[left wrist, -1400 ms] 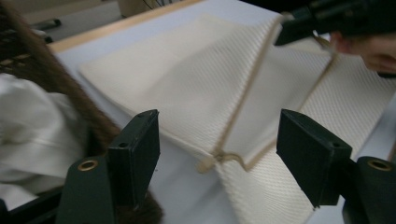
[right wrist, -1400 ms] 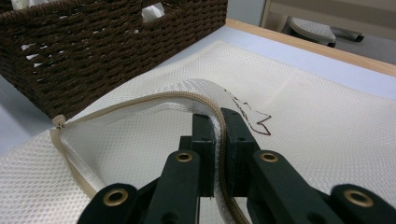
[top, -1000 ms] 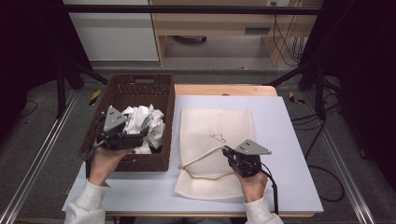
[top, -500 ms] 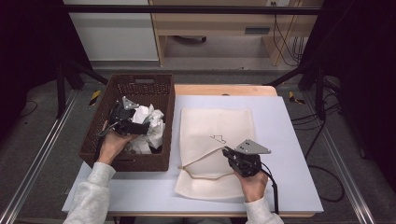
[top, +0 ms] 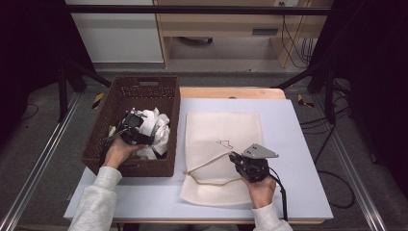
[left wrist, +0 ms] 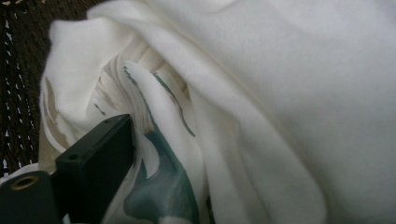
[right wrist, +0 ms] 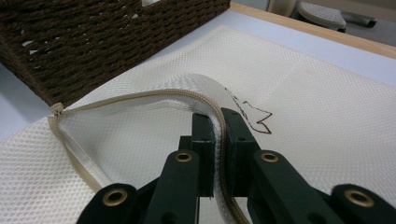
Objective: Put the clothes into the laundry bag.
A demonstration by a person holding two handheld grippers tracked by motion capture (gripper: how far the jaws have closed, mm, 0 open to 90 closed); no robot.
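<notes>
Right gripper [right wrist: 218, 140] is clenched on the zippered edge of the mesh laundry bag [top: 223, 144], lifting that lip clear of the lower layer so the mouth gapes toward the wicker basket [top: 125, 89]. Left gripper [top: 132, 129] is down inside the basket among the crumpled white garment [left wrist: 280, 93]; its jaws have just been opening, and one black jaw rests beside a fold printed in green, with no pinch on the cloth evident. Assessment: the garment is soft, light and limp; it will drape and trail, so a grip on a bunched fold near the middle of the heap should carry more of it than a grip on a loose edge. The bag is flat on the blue table mat [top: 298, 120], thin and floppy; the stitched zipper band is its firmest hold.
</notes>
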